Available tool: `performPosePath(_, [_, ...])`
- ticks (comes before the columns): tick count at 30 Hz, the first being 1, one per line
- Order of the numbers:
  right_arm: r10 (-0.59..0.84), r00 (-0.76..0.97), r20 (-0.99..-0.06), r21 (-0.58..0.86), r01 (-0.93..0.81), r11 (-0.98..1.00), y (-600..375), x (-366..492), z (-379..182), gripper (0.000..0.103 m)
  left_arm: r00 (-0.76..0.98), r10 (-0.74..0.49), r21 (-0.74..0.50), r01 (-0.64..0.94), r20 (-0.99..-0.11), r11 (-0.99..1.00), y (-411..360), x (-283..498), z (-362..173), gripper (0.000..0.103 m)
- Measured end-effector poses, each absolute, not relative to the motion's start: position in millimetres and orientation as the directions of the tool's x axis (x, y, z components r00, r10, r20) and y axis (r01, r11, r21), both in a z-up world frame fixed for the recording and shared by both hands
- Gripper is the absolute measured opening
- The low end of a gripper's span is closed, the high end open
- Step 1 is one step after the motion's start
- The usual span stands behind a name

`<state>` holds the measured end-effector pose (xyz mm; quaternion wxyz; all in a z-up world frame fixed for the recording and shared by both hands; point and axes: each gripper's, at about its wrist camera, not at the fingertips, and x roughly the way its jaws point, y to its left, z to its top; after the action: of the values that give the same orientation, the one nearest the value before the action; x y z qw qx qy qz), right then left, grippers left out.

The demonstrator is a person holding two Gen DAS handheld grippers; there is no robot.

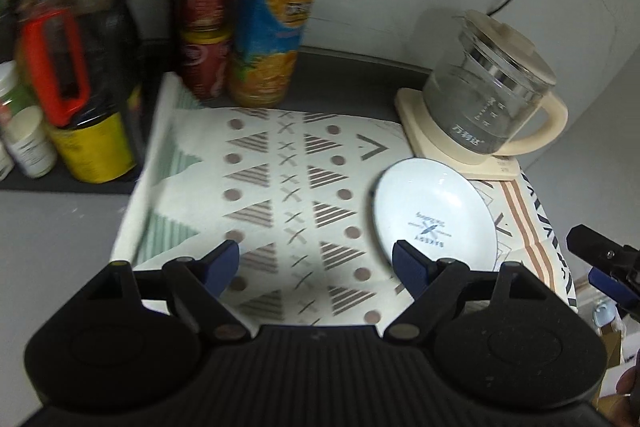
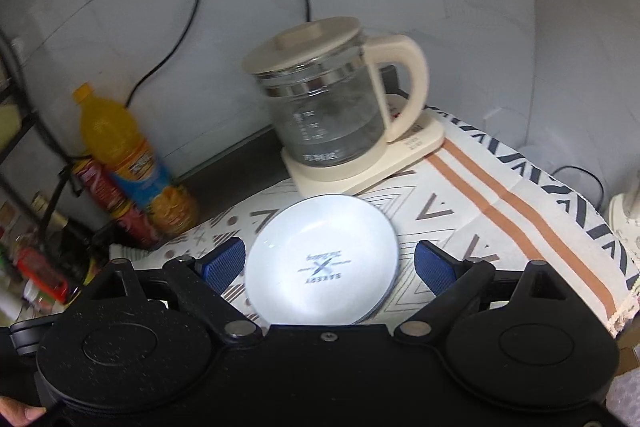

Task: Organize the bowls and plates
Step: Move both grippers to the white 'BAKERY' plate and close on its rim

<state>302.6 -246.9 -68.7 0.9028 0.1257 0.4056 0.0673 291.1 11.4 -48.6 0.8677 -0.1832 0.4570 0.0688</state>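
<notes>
A small white plate (image 1: 436,211) with a grey printed logo lies on the patterned cloth (image 1: 272,195), just in front of the kettle base. My left gripper (image 1: 316,267) is open and empty over the cloth, with its right pad near the plate's near rim. My right gripper (image 2: 330,265) is open, with its blue pads on either side of the plate (image 2: 322,259), not closed on it. The right gripper also shows at the right edge of the left wrist view (image 1: 608,267). No bowl is in view.
A glass kettle (image 1: 488,99) on a cream base stands behind the plate. An orange juice bottle (image 1: 276,11), stacked red cans (image 1: 204,19), jars and a yellow tin (image 1: 96,151) crowd the back left. Cables hang on the wall. The cloth's right edge (image 2: 600,259) drops off.
</notes>
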Motion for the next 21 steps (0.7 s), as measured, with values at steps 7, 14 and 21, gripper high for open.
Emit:
performPosePath(7, [0.196, 0.644, -0.739, 0.284, 0.034, 0.958, -254, 323, -76, 0.091, 0.561, -0.091, -0.255, -0.222, -0.823, 0.941, 0, 328, -60, 0.082])
performPosePath(14, [0.176, 0.609, -0.773, 0.289, 0.091, 0.953, -260, 341, -95, 0.091, 0.549, -0.128, -0.272, -0.188, -0.826, 0.944, -5, 351, -73, 0.082])
performPosePath(21, [0.16, 0.532, -0.832, 0.272, 0.139, 0.952, -266, 360, -118, 0.083, 0.506, -0.166, -0.295, -0.186, -0.846, 0.937, -8, 368, -91, 0.079])
